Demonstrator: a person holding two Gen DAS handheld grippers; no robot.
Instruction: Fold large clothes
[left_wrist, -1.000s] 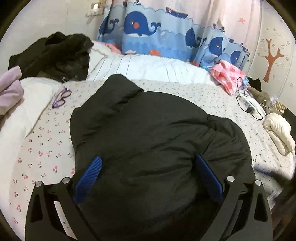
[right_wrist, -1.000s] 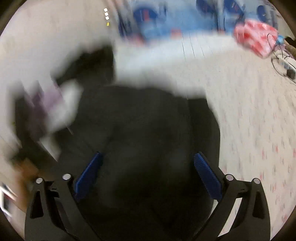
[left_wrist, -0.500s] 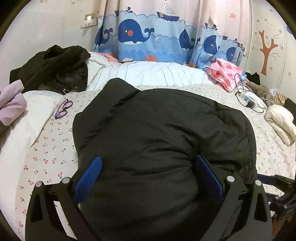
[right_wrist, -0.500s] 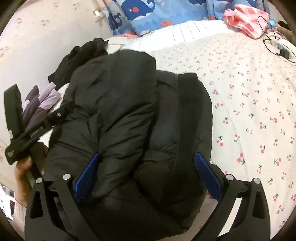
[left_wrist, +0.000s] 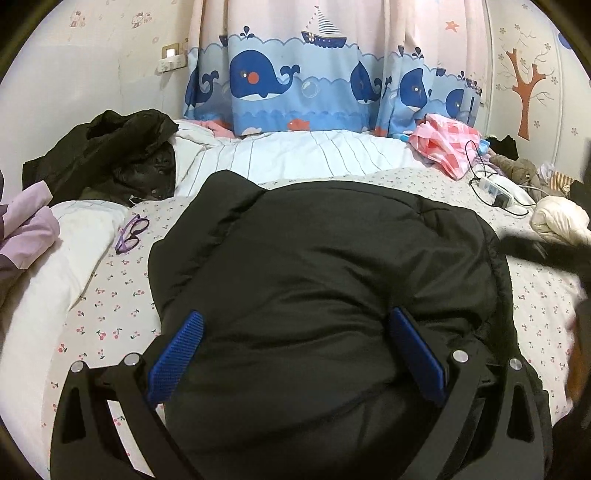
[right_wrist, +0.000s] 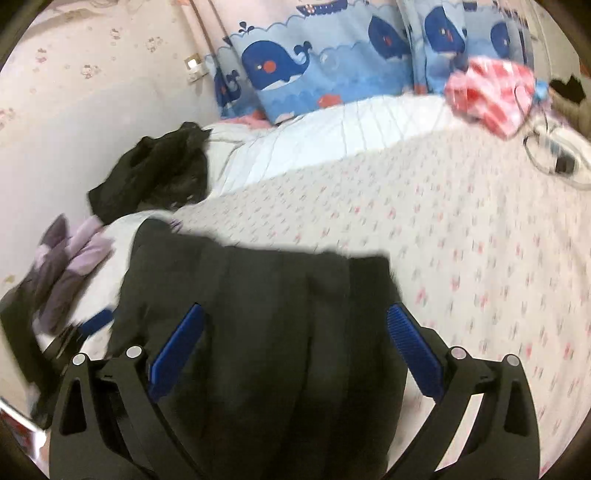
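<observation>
The bed (left_wrist: 332, 155), under its cherry-print sheet, carries everything here, and the black puffer jacket (left_wrist: 325, 280) lies at its near edge as a thick, rounded bundle, so the folding looks mostly done, with perhaps a last tuck or squaring-up left. Beyond the jacket towards the headboard wall, a second dark coat (left_wrist: 110, 155) sits heaped and unfolded, and a cream garment (left_wrist: 561, 221) lies rolled to the jacket's right. The left gripper (left_wrist: 295, 350) hangs over the jacket's near end, its blue pads wide apart and clamped on nothing. The right gripper (right_wrist: 295, 347) is likewise spread over the jacket, holding nothing. Purple glasses (left_wrist: 131, 232) lie just left of the jacket.
</observation>
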